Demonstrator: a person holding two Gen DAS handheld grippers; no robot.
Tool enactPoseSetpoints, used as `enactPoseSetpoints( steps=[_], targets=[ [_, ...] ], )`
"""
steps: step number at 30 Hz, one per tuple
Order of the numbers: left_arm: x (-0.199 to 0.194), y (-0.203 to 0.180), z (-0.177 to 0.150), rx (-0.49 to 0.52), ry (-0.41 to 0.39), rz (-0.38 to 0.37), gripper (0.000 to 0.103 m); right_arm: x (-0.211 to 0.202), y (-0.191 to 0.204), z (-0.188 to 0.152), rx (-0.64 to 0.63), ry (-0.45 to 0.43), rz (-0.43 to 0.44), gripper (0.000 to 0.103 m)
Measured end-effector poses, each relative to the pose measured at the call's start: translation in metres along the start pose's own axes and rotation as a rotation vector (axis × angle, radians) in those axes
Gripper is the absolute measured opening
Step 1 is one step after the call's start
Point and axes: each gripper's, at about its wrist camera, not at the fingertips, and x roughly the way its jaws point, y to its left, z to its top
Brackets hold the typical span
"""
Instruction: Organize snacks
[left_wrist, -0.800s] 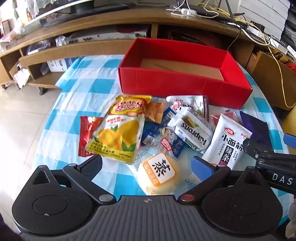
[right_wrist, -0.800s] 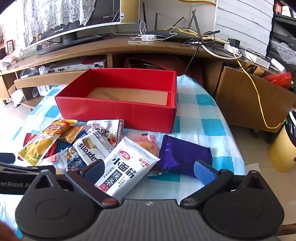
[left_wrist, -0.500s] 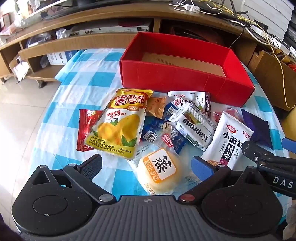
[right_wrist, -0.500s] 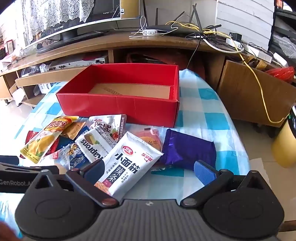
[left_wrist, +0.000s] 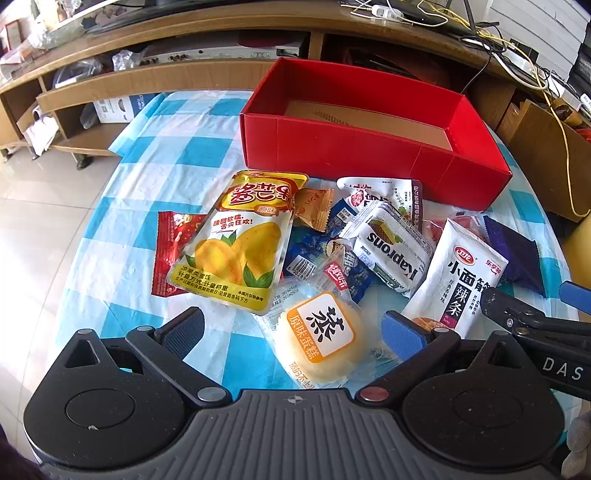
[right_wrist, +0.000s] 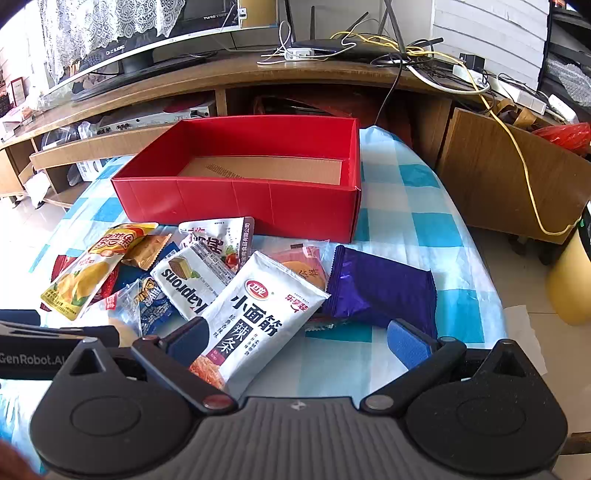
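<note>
Right now your snacks lie heaped on the checked desk (left_wrist: 122, 206), at six o'clock of the red box (left_wrist: 354, 147). Your left gripper (left_wrist: 291, 328) spreads its fingers wide around the steamed cake (left_wrist: 319, 338); your right gripper (right_wrist: 295, 338) gapes over the white spicy-strip packet (right_wrist: 255, 317).

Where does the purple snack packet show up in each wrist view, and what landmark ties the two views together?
Left wrist: purple snack packet at the right edge, beyond the white spicy-strip packet.
Right wrist: purple snack packet right of centre, beside that white packet.
Shared landmark: the red box behind the snack pile.
</note>
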Motion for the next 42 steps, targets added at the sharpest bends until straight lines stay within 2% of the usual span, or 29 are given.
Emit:
enactPoseSetpoints(
  steps=[42],
  targets=[
    [0.0013,0.0003,-0.0028,0.018,0.01,0.014,0.1,0.0064,0.002,-0.0015,0.001,0.038,0.009,0.103]
  ],
)
